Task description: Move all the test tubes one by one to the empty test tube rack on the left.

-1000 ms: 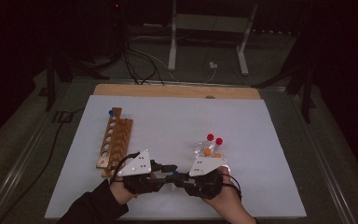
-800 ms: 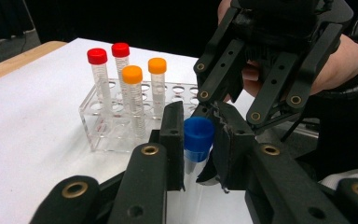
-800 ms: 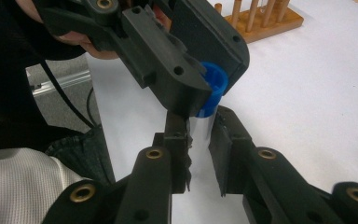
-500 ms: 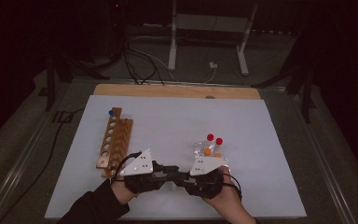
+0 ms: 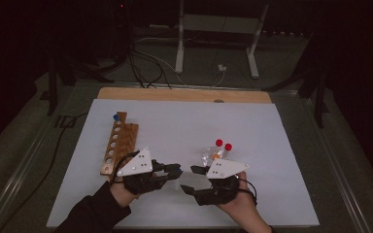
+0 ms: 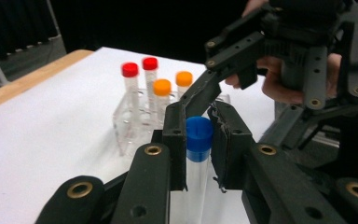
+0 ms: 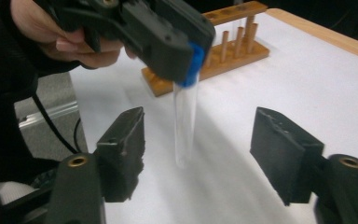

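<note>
A clear test tube with a blue cap (image 6: 198, 135) hangs upright above the white mat. My left gripper (image 6: 199, 128) is shut on it just below the cap. In the right gripper view the tube (image 7: 185, 121) hangs between my right gripper's (image 7: 196, 140) two pads, which stand well apart from the glass on either side. The right jaws have just been opening and touch nothing. In the high view the two grippers face each other near the mat's front edge, with the left gripper (image 5: 175, 171) at left and the right gripper (image 5: 190, 179) at right.
A clear plastic rack (image 6: 140, 116) with red-capped and orange-capped tubes stands just beyond the right hand (image 5: 213, 153). A wooden tube rack (image 5: 119, 141) lies at the left with one blue-capped tube (image 5: 115, 117) at its far end. The white mat (image 5: 184, 121) stretches away behind.
The right gripper's jaws have spread apart and let go of the tube. The left gripper keeps hold of it. Neither hand has shifted noticeably.
</note>
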A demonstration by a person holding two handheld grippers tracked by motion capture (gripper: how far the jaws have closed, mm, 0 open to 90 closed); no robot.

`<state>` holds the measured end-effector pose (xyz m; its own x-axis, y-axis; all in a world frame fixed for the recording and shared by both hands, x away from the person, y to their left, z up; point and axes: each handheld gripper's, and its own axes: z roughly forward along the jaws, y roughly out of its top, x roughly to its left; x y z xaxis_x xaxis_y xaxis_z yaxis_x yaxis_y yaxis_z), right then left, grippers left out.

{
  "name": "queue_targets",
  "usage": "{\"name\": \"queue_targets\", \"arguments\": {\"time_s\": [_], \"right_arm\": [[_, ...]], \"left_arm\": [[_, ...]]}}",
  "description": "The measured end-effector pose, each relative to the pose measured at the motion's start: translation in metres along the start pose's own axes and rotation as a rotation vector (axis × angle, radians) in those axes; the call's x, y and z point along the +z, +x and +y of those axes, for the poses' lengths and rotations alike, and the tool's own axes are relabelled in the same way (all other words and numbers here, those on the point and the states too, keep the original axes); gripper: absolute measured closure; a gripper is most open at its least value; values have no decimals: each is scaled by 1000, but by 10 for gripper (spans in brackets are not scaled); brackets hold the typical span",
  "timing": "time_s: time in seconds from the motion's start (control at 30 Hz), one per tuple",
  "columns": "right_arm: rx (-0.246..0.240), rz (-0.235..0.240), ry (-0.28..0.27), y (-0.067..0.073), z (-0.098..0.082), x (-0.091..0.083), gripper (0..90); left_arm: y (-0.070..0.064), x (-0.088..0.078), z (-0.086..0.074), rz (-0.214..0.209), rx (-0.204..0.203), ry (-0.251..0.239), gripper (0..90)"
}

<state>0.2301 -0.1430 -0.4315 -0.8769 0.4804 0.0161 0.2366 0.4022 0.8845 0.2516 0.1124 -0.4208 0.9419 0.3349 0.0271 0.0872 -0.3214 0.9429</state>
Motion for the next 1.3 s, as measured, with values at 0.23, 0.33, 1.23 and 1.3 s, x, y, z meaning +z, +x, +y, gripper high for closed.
{"name": "queue_targets", "arguments": {"time_s": [0.23,0.33,1.23,1.3], "right_arm": [[47,-33,-42,-2,3,-7,141],[54,-45,-61,-2,4,-9,71],[72,-10,-90,-7,4,-20,0],[71,-8,-89,-7,4,-20,0]], "left_arm": [[13,-13,11,53,1,-18,781],[21,-19,14,82,-6,-20,781],[97,-94,24,435,-66,-65,780],[102,-96,22,453,-73,-62,781]]}}
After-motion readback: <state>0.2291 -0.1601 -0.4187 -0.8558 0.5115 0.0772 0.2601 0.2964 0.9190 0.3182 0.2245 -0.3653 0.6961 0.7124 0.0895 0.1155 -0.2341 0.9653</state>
